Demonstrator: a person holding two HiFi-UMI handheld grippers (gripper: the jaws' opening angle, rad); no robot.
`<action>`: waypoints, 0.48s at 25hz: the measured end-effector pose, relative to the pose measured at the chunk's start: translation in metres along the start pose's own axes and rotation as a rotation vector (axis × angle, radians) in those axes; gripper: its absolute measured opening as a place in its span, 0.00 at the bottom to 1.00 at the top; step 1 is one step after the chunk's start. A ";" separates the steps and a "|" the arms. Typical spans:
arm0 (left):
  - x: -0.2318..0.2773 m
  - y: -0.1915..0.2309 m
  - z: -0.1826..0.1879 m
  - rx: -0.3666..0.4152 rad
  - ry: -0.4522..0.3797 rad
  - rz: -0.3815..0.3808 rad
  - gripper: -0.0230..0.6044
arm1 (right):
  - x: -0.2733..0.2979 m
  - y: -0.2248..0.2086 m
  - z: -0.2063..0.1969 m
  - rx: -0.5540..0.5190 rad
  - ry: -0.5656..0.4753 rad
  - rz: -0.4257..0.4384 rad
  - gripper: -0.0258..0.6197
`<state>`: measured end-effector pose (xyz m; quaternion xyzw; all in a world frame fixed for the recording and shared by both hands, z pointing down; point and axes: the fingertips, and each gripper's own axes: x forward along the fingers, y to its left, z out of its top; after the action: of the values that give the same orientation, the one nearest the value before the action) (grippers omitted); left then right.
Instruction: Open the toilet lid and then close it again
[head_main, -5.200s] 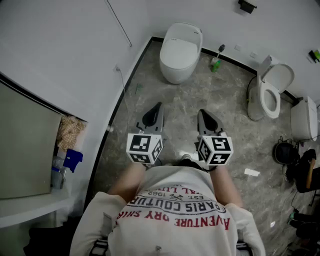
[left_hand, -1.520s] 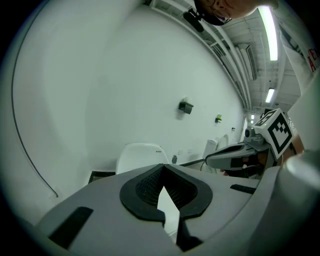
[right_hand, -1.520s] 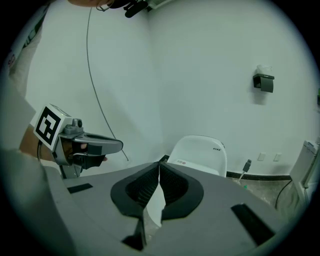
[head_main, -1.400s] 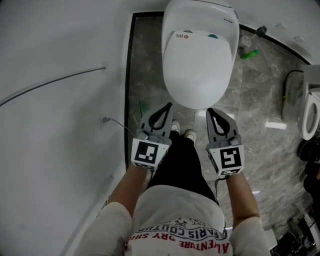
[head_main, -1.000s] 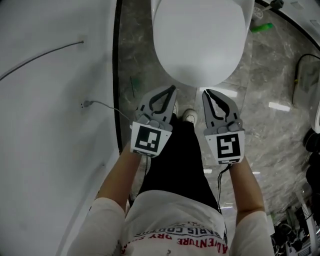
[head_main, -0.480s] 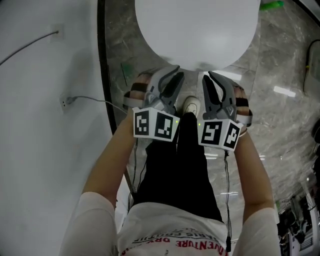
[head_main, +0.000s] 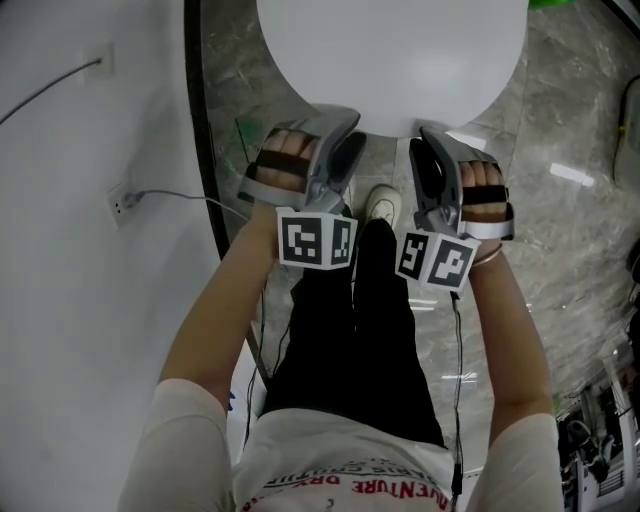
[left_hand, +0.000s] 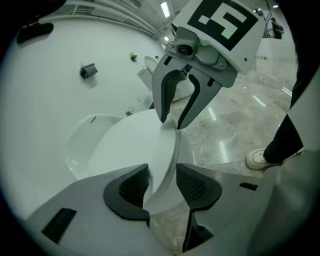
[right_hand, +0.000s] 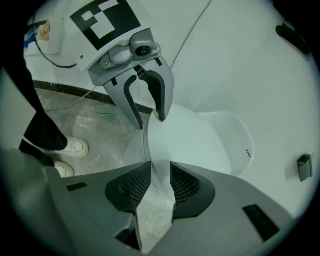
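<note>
— So, what stands before this person now?
— Biggest is the plain white wall (head_main: 70, 300) at the left side, then the grey marbled stone floor (head_main: 560, 230). After that comes the smooth white oval toilet lid (head_main: 392, 60); it lies flat, closed, just ahead of the black trousers (head_main: 350, 330).
— And the two tools?
— Both reach the front rim of the lid, side by side. The left grey two-jaw gripper (head_main: 348, 135) has its jaws apart. They have just been opening, and the rim sits in the gap with free space at one pad. The right grey two-jaw gripper (head_main: 424, 145) also keeps its jaws apart, astride the rim, with a narrower gap.
— Anything smaller?
— Only one white shoe (head_main: 382, 203), on the floor between the two grippers.
</note>
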<state>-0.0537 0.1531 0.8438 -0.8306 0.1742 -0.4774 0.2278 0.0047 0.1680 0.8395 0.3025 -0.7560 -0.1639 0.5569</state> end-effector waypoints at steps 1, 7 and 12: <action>0.001 0.000 0.000 0.017 0.003 0.014 0.30 | 0.001 0.000 -0.001 -0.028 0.001 -0.010 0.16; 0.003 0.000 -0.002 0.140 0.008 0.108 0.30 | 0.003 0.004 -0.001 -0.152 -0.013 -0.051 0.16; 0.002 0.001 -0.002 0.148 0.016 0.131 0.30 | 0.000 -0.003 0.000 -0.139 -0.019 -0.075 0.20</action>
<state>-0.0549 0.1510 0.8456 -0.7944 0.1940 -0.4798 0.3179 0.0054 0.1656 0.8380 0.2895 -0.7362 -0.2394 0.5630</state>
